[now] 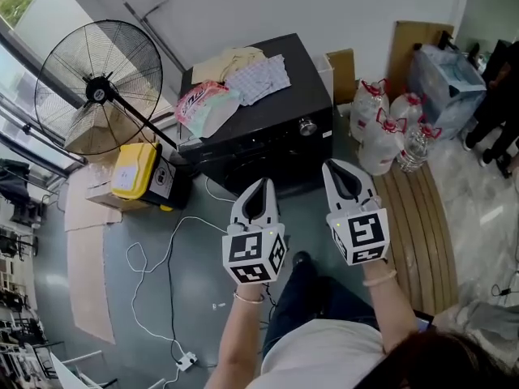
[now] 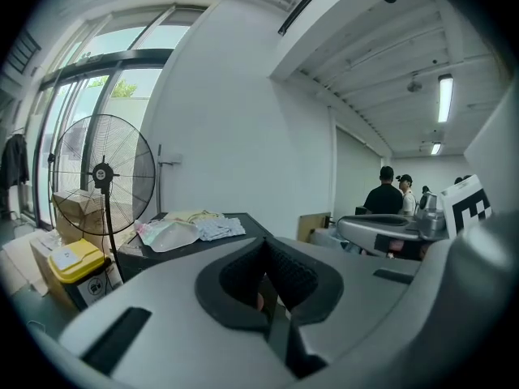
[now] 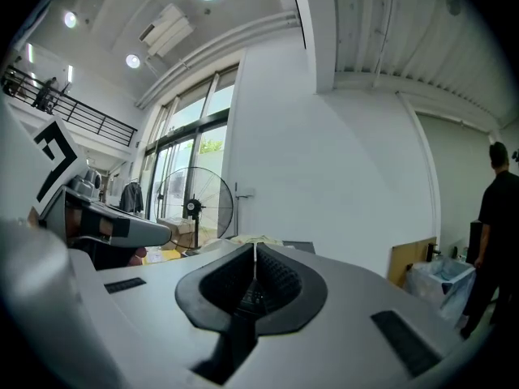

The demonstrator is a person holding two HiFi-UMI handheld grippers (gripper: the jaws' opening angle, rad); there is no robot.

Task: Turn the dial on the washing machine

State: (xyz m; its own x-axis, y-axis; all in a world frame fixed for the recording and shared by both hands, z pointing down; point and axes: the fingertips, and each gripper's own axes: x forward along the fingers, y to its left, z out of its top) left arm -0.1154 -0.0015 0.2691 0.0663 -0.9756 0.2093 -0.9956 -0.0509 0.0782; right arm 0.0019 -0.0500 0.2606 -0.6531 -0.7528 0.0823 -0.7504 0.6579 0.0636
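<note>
Black front-loading washing machine [image 1: 259, 136]: stands on the floor by the white wall.
Round silver dial [image 1: 306, 126]: on the machine's front panel, near its right end in the head view. Its axis lies level and its face is turned out toward the person. Its markings are too small to read. Neither gripper view shows it.
The machine's door is partly hidden behind the tongs.
Left tongs [image 1: 262, 186], right tongs [image 1: 335, 168]: both pressed together, holding nothing, in front of the machine and clear of it.

Both forearms are extending forward side by side, holding the left hand-held gripper [image 1: 261, 186] and right hand-held gripper [image 1: 339, 169], jaws together, empty.
</note>
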